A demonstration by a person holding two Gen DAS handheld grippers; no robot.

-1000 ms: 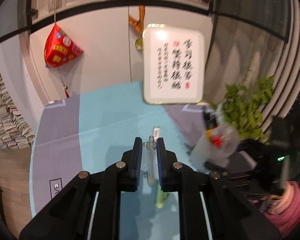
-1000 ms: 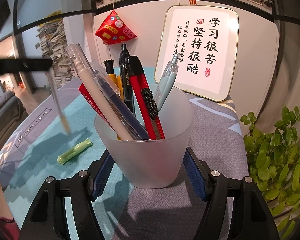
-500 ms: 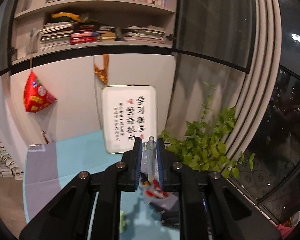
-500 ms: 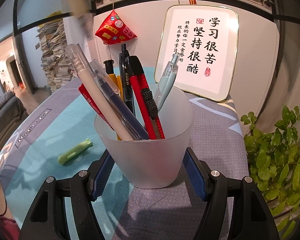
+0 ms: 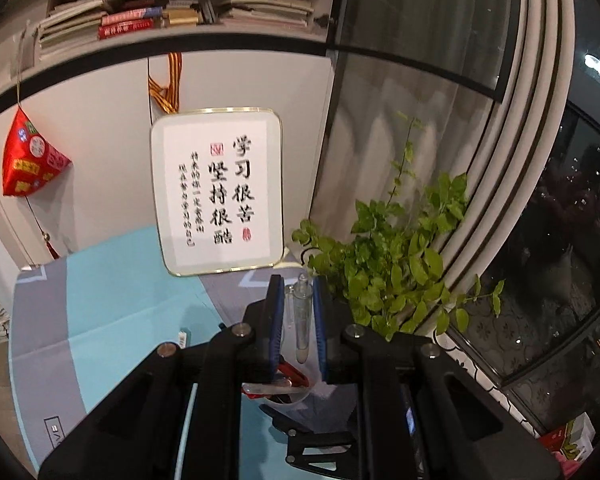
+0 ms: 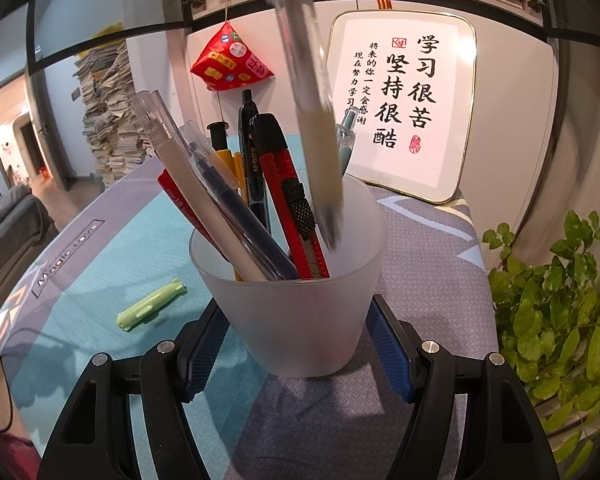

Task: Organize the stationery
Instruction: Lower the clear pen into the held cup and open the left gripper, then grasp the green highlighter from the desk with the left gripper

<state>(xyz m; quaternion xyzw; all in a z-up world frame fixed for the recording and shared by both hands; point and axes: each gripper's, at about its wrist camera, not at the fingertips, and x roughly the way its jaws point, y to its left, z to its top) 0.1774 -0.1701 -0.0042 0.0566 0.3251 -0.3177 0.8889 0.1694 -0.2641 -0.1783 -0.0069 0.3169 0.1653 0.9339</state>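
My right gripper (image 6: 300,344) is shut on a frosted plastic cup (image 6: 300,312) that stands on the table mat. The cup holds several pens and a red utility knife (image 6: 292,204). My left gripper (image 5: 296,300) is shut on a clear pen (image 5: 302,320) and holds it above the cup, whose rim (image 5: 284,394) shows just below the fingers. In the right wrist view that clear pen (image 6: 312,120) comes down from above, blurred, with its tip inside the cup mouth. A light green pen-shaped item (image 6: 150,304) lies on the teal mat left of the cup.
A framed calligraphy board (image 6: 404,100) leans on the wall behind the cup. A leafy green plant (image 6: 560,300) stands to the right. A red pouch (image 6: 228,60) hangs on the wall. Paper stacks (image 6: 108,112) stand far left.
My left gripper carried the clear pen up from the mat and over to the cup. The pen tip now dips into the cup mouth. The right gripper and cup stayed still.
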